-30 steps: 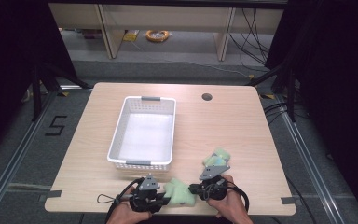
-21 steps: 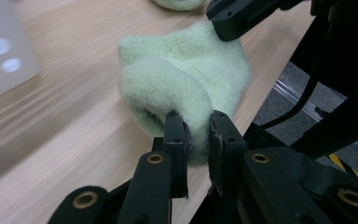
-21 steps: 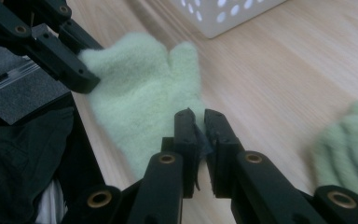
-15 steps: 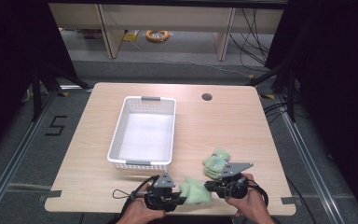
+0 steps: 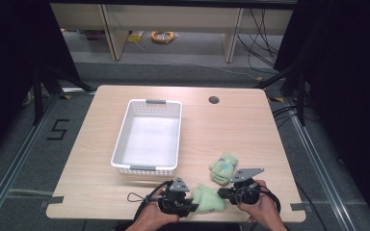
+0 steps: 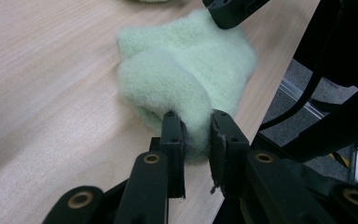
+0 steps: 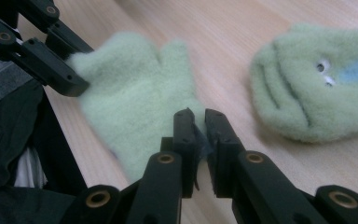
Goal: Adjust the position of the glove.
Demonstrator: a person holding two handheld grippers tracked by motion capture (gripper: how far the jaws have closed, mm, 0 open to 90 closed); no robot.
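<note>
I am pinching the green mitten (image 5: 208,198) at the table's (image 5: 250,125) near edge, left gripper (image 6: 196,140) clamping one end, right gripper (image 7: 199,122) nipping the other; next I judge lifting it level toward the white basket (image 5: 120,144), past the second mitten (image 5: 222,166)

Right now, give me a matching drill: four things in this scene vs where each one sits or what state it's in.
Things:
1. plain pale green fleece mitten
2. pale green fleece mitten with a face and blue patch
3. white perforated plastic basket
4. round dark hole in the wooden tabletop

Places or states:
A. near the table's far edge, right of the basket
B. pinched from both sides by the left tongs and right tongs
C. lying free beside the right tongs
D. left of centre, nothing inside

Pairs: 1-B, 2-C, 3-D, 4-A
</note>
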